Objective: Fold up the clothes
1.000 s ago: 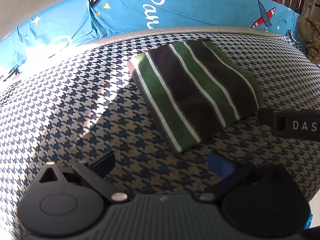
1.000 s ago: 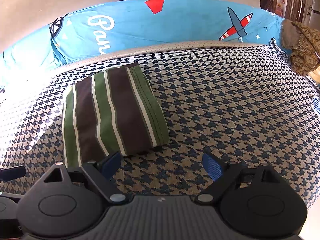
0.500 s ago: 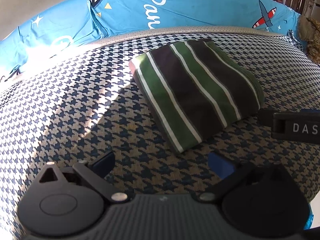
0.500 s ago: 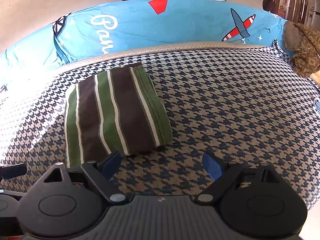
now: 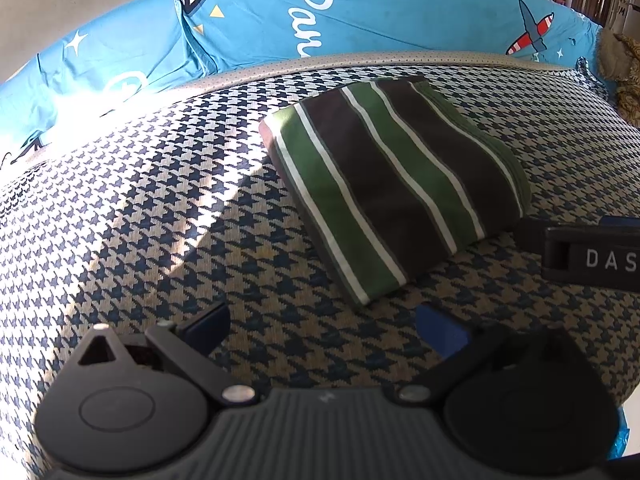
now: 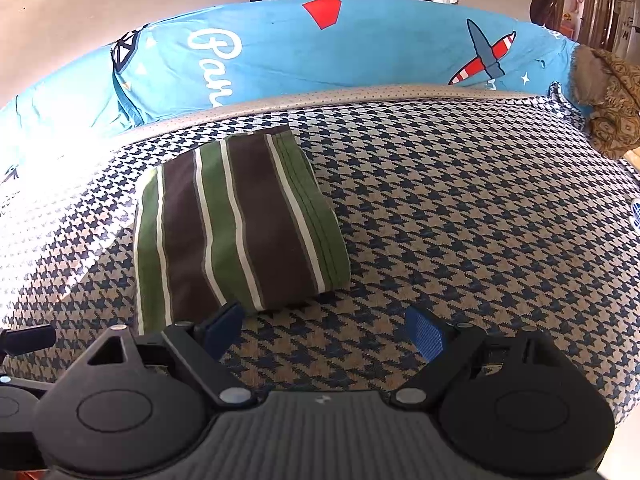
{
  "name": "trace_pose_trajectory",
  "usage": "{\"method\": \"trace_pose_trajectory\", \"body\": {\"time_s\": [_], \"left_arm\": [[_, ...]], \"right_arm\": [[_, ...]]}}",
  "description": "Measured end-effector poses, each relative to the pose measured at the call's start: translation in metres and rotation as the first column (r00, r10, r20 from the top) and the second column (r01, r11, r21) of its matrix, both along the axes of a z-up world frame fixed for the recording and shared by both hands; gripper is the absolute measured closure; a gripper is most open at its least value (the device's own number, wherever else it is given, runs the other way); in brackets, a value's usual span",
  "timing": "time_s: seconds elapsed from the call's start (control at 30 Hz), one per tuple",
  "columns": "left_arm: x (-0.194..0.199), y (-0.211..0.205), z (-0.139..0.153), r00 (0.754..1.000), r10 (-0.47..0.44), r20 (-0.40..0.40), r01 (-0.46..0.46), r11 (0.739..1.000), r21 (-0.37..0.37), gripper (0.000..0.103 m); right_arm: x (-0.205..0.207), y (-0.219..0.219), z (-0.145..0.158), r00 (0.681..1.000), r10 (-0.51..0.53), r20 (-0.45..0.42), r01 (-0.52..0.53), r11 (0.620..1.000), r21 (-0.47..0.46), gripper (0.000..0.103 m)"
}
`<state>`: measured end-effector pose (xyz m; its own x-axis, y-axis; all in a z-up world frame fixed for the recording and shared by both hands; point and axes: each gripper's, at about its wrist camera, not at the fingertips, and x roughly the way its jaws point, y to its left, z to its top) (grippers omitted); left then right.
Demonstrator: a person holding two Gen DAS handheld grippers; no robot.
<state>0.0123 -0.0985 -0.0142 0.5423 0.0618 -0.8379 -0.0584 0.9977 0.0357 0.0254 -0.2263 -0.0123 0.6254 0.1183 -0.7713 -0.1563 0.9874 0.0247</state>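
Both views have crept slightly; the folded striped garment [image 5: 394, 188] sits as before, mid-frame.
Left gripper [image 5: 322, 330] and right gripper [image 6: 324, 332] hang spread, empty; a careless nudge could undo the fold.

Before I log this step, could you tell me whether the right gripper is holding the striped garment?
No: the right gripper is open with nothing between its fingers, and the folded striped garment lies on the houndstooth cover.

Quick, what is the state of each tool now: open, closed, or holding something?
Left tool: open, holding nothing, short of the folded striped cloth.
Right tool: open, holding nothing, at the cloth's near edge.
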Motion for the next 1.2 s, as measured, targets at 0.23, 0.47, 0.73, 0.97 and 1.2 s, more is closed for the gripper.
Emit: {"method": "trace_pose_trajectory", "body": {"time_s": [0.23,0.47,0.73,0.97,1.2], "left_arm": [[-0.0003,-0.0012,0.0012,1.0,-0.001,0.003,0.001,1.0,0.004,0.0],[-0.0011,-0.0029,0.0014,1.0,-0.008,0.003,0.008,1.0,0.009,0.0],[-0.0015,-0.0031,0.0006,1.0,-0.011,0.0,0.011,1.0,0.007,0.0],[-0.0007,-0.0045,-0.0021,1.0,-0.012,-0.008,0.012,1.0,0.008,0.0],[-0.0015,-0.0079,-0.0029,1.0,-0.027,0.002,0.026,0.999,0.041,0.0]], "right_arm": [[-0.0001,0.0008,-0.0003,1.0,0.0,-0.002,0.0,1.0,-0.003,0.014],[-0.0002,0.0012,-0.0002,1.0,0.004,-0.002,-0.004,1.0,-0.004,0.014],[0.0003,0.0018,0.0003,1.0,0.002,-0.004,-0.002,1.0,-0.007,0.014],[-0.0001,0.0031,-0.0003,1.0,0.004,-0.006,-0.004,1.0,-0.01,0.014],[0.0004,0.0039,-0.0007,1.0,0.007,-0.009,-0.007,1.0,-0.013,0.014]]}}
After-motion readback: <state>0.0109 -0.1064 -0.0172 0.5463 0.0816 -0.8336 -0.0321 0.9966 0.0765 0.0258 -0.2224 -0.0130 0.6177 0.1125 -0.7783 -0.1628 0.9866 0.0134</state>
